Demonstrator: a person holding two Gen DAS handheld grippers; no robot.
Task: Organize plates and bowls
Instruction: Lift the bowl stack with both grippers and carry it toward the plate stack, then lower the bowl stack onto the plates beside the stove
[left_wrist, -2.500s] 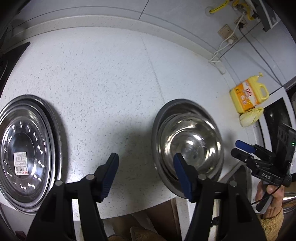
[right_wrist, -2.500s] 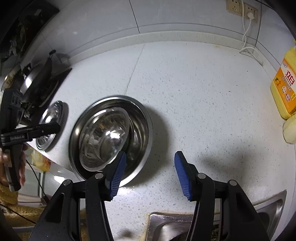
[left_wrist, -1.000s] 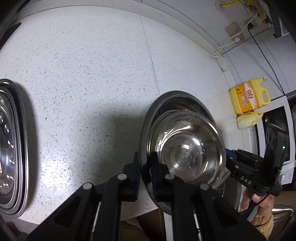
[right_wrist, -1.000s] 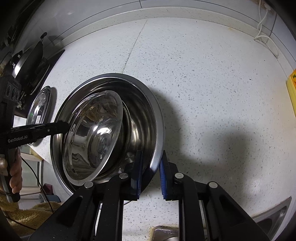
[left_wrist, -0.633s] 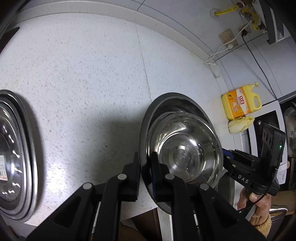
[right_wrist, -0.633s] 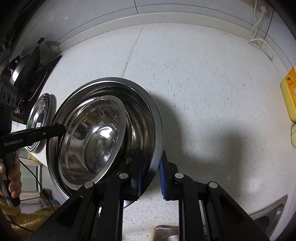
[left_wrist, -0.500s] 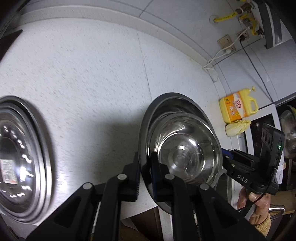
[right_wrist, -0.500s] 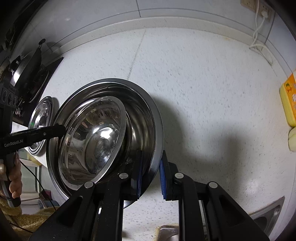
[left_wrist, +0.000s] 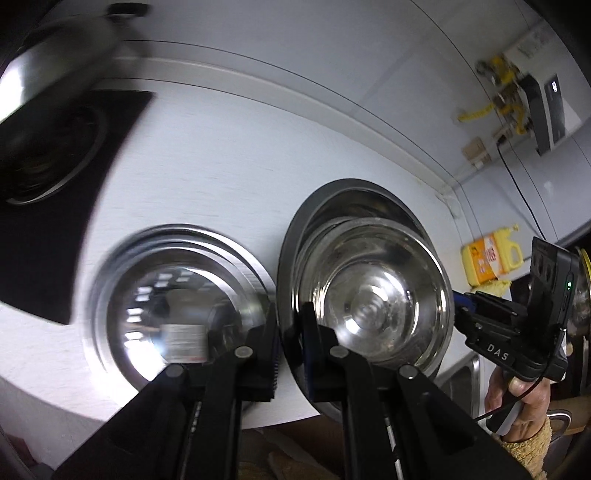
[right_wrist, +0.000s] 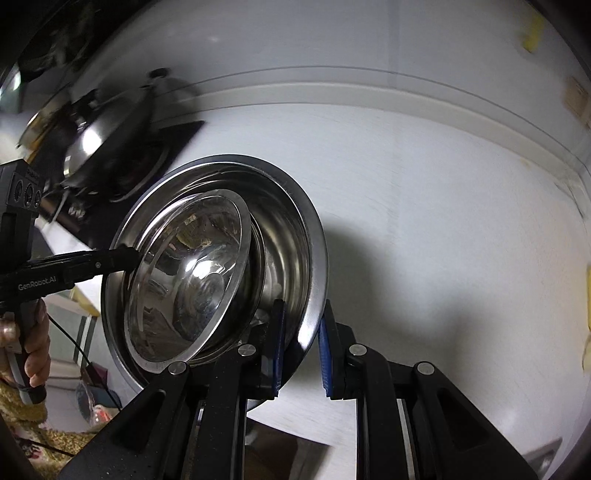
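Both tongs (left_wrist: 290, 334) (right_wrist: 301, 345) pinch the large bowl's (right_wrist: 312, 236) opposite rims.

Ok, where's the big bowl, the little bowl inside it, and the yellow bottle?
big bowl (right_wrist: 314, 236), right wrist view, rim.
little bowl (right_wrist: 192, 273), right wrist view, inside bottom.
yellow bottle (left_wrist: 487, 258), left wrist view, label.

"DAS" is printed in white on the right gripper (left_wrist: 466, 318) as the left wrist view shows it, and "GenRobot.AI" on the left gripper (right_wrist: 130, 255) in the right wrist view; the yellow bottle's (left_wrist: 489, 259) label is unreadable.
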